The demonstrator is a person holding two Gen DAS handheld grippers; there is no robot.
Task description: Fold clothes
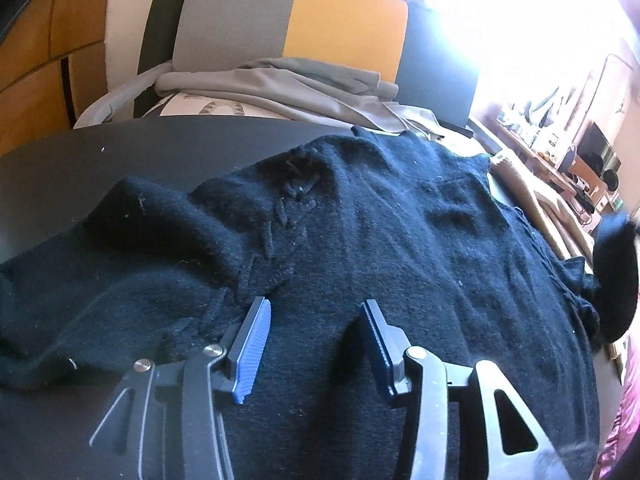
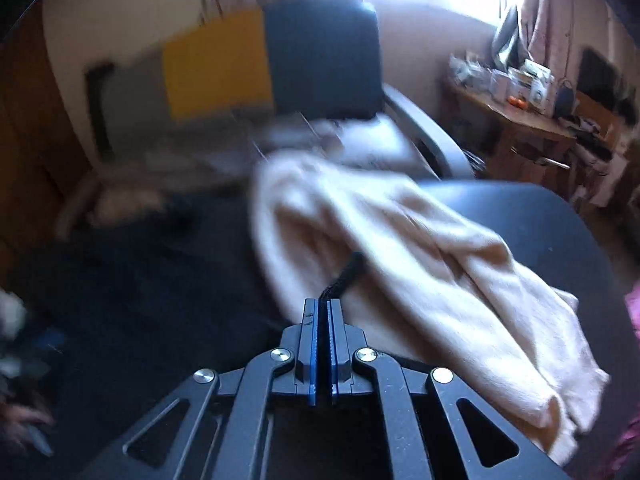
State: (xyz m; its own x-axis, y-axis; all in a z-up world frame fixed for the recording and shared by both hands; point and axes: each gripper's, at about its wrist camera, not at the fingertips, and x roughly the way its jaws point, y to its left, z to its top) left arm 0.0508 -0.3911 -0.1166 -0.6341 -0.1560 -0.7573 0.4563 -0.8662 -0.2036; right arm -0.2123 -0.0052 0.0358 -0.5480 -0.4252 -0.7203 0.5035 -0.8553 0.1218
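A black knit garment (image 1: 380, 232) with fringe strands lies spread over the dark table (image 1: 80, 152) in the left wrist view. My left gripper (image 1: 316, 308) hovers just above its near part, open, blue pads apart with nothing between them. In the blurred right wrist view my right gripper (image 2: 323, 302) is shut on a thin black knitted strand (image 2: 346, 274) that rises from the fingertips. Behind the strand a cream garment (image 2: 420, 272) lies heaped on the table. The black garment (image 2: 140, 288) shows as a dark mass to the left.
A grey garment (image 1: 280, 88) is draped over a chair seat behind the table, with grey, yellow and dark chair backs (image 1: 288, 20) beyond. A cluttered wooden shelf (image 2: 532, 120) stands at the right by a bright window. The table edge (image 2: 560, 208) curves at the right.
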